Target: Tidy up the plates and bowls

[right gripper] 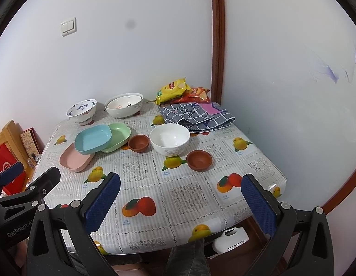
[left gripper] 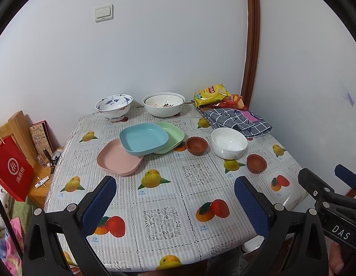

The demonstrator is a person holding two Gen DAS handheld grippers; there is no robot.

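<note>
A blue square plate (left gripper: 143, 141) (right gripper: 93, 140) lies across a pink plate (left gripper: 118, 161) (right gripper: 74, 158) and a green plate (left gripper: 172, 135) (right gripper: 119, 134). Two small brown bowls (left gripper: 196, 145) (left gripper: 256, 163) (right gripper: 139, 143) (right gripper: 199, 160) flank a plain white bowl (left gripper: 229, 143) (right gripper: 170, 142). A blue-patterned bowl (left gripper: 114, 105) (right gripper: 81, 110) and two nested white bowls (left gripper: 164, 104) (right gripper: 124, 104) stand at the back. My left gripper (left gripper: 175, 197) and right gripper (right gripper: 181, 197) are open and empty above the table's near edge.
The table (left gripper: 168, 193) has a fruit-print cloth and stands in a wall corner. Snack bags (left gripper: 212, 94) (right gripper: 173, 88) and a checked cloth (left gripper: 237, 120) (right gripper: 197, 115) lie at the back right. A red bag (left gripper: 12, 170) and a wooden stand (left gripper: 19, 124) are left of the table.
</note>
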